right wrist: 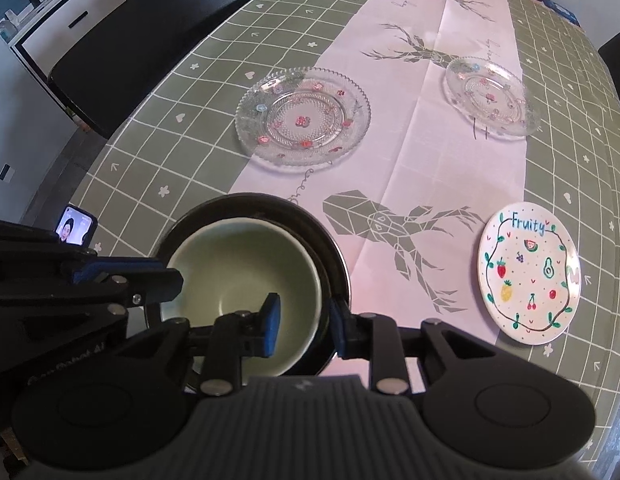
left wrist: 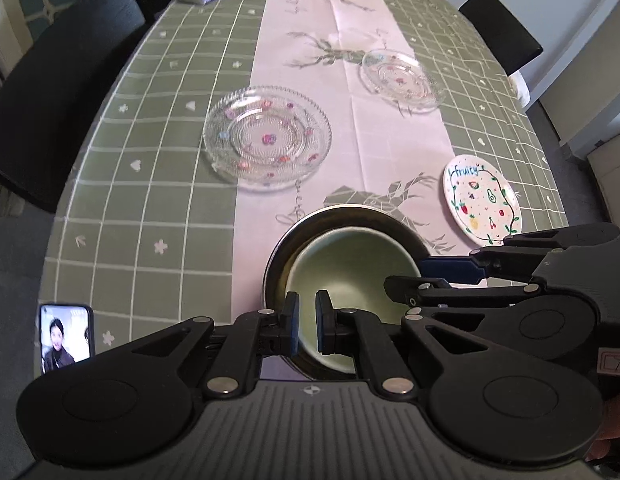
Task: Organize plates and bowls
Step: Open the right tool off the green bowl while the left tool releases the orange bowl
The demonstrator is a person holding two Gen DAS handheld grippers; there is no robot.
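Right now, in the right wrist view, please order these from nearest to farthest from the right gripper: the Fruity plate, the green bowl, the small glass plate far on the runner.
1. Green bowl: at the right gripper itself, rim between its fingers, nested in a dark bowl.
2. Fruity plate: right side, near the table edge.
3. Small glass plate: far right, on the runner.

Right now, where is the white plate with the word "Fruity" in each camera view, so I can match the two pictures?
Left wrist view: the Fruity plate lies at mid right, beyond the right gripper.
Right wrist view: the same plate lies at lower right, right of the deer print.
Shared landmark: the green bowl nested in the dark bowl.
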